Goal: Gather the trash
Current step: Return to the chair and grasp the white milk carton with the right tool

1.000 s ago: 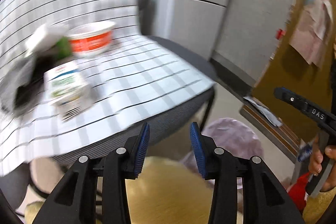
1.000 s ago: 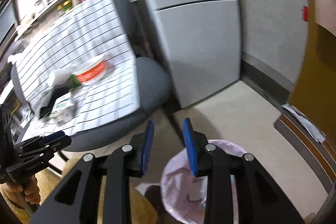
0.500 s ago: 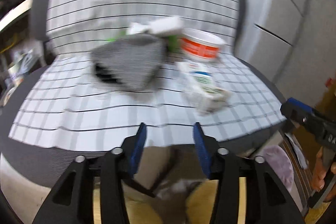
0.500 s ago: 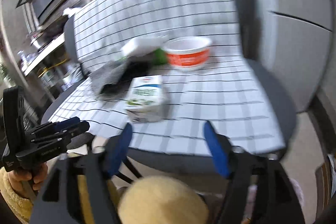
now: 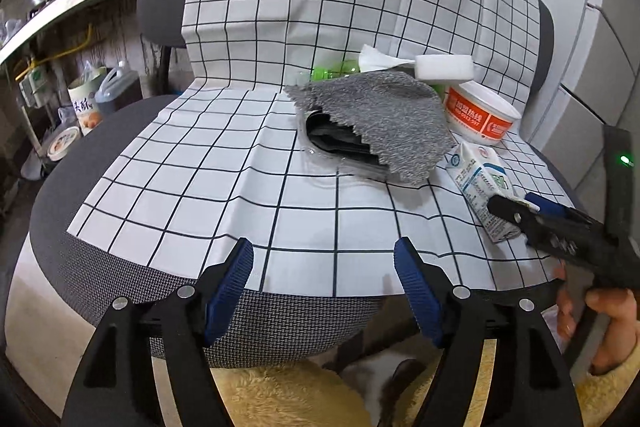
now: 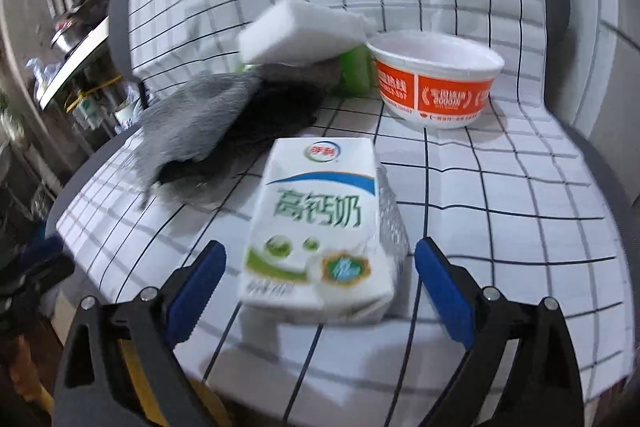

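Milk carton [image 6: 320,227] lies on the checked chair cloth [image 6: 500,207] between my right gripper [image 6: 320,291] fingers, just spread wide, untouched; left gripper [image 5: 324,287] likewise widening, empty.

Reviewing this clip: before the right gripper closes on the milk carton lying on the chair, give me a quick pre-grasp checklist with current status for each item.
1. Right gripper jaws wider than the milk carton: ok; they have just been opening and the carton lies between the fingers.
2. Pads pressing on the carton: not ok; gaps show on both sides.
3. Carton free of the grey cloth and the orange bowl: ok.
4. Left gripper out of the way: ok; open, empty, over the chair's front edge.
5. Carton empty or full: cannot tell.
6. Trash bin within reach: cannot tell; not in view.
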`<state>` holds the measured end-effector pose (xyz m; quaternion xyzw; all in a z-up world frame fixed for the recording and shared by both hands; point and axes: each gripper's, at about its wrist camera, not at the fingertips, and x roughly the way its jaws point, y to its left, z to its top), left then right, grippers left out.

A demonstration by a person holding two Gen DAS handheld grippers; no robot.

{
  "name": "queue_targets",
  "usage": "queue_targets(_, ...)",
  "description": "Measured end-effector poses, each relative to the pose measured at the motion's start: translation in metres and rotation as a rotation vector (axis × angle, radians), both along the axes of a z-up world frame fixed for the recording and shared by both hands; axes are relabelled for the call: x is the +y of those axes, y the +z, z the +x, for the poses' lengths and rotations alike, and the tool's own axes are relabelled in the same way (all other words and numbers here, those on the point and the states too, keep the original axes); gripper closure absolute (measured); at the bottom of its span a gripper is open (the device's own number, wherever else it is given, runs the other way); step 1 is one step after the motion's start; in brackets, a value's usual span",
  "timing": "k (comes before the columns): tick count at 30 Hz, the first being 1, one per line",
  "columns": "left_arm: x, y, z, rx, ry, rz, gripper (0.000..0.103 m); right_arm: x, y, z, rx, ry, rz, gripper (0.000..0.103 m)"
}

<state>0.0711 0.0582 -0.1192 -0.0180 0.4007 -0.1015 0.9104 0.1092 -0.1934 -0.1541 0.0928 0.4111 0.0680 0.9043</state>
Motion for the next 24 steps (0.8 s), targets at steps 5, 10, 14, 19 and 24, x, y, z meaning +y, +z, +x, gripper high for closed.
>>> queue_targets(5, 0.0, -0.003, 0.002, 0.01, -0.003, -0.004, 0.03, -0.008, -0.011, 0.01, 0.043, -0.011, 0.089, 0.021)
queue_targets(10, -0.003, -0.001, 0.005, 0.012, -0.007, -0.01, 0.03, -0.005, 0.006, -0.014, -0.013, -0.031, -0.005, 0.023)
queue_targets(14, -0.01, 0.004, 0.012, 0.005, -0.021, -0.022, 0.03, -0.015, 0.026, -0.045, -0.055, -0.048, -0.026, 0.023)
queue_targets(19, -0.023, 0.023, 0.035, -0.022, -0.046, -0.051, 0.03, -0.033, 0.044, -0.074, -0.116, -0.079, -0.031, 0.022)
queue_targets(24, -0.05, 0.044, 0.057, -0.052, -0.083, -0.062, 0.03, -0.045, 0.055, -0.085, -0.162, -0.128, -0.055, 0.022)
